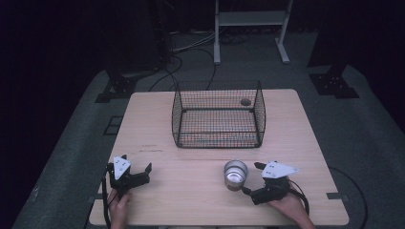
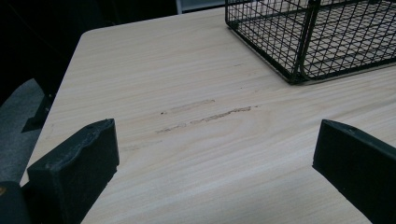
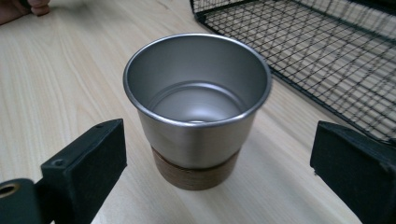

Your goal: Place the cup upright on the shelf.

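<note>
Metal cup [image 1: 235, 174], steel with a brown band round its base, stands upright and empty on the wooden table [image 1: 200, 200], lower centre-right of the high view. In the right gripper view the cup [image 3: 198, 109] sits centre frame, mouth up, interior bare and shiny.

Right gripper [image 1: 251, 178] lies just right of the cup in the high view, held by the person's right hand [image 1: 291, 207] at the bottom right edge. Its jaws stand wide apart; in the right gripper view [image 3: 219, 172] they flank the cup's base, one at lower left and one at lower right, with a clear gap of table on each side. Pads not touching the cup; cup not gripped.

Left gripper [image 1: 138, 171] sits at lower left of the high view, held by the left hand [image 1: 118, 207], well apart from the cup. Jaws apart; in the left gripper view [image 2: 215, 154] bare wood lies between them, with a faint scuff mark [image 2: 210, 114] on the grain at mid frame.

Black wire basket [image 1: 218, 114] stands on the table in the upper centre of the high view, beyond the cup and apart from it. A small round dark object [image 1: 245, 101] shows at its far right corner; cannot tell what it is. Basket corner appears at upper right in both gripper views [image 2: 299, 56] [image 3: 299, 42].
</note>
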Available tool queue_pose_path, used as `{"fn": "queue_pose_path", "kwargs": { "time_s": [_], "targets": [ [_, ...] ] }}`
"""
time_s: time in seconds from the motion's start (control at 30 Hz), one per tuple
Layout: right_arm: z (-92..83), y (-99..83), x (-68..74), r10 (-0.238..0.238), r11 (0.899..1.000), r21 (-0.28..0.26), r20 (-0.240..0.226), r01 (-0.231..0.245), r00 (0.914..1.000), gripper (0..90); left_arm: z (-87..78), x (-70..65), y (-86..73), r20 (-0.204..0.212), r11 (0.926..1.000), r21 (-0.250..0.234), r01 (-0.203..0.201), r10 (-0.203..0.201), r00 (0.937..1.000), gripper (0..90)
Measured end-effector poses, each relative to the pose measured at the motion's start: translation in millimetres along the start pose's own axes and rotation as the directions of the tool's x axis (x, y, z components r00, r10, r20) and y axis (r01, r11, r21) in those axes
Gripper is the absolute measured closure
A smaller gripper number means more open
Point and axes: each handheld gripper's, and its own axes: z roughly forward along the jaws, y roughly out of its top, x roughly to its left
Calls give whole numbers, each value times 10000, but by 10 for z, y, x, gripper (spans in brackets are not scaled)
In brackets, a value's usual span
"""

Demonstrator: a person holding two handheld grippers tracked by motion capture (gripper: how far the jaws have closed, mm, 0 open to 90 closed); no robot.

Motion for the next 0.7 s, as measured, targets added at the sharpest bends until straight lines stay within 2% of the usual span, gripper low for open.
{"fn": "queue_pose_path", "kwargs": {
  "time_s": [0.4, 0.7],
  "targets": [
    [206, 62, -3, 9, 9998, 217, -528, 3, 9986, 29, -1, -2, 0, 11, 10000, -7, -13, 13, 10000, 0],
    [316, 77, -20, 17, 9992, 389, -717, 11, 9974, 29, -1, -2, 0, 20, 10000, -15, -19, 19, 10000, 0]
  ]
}}
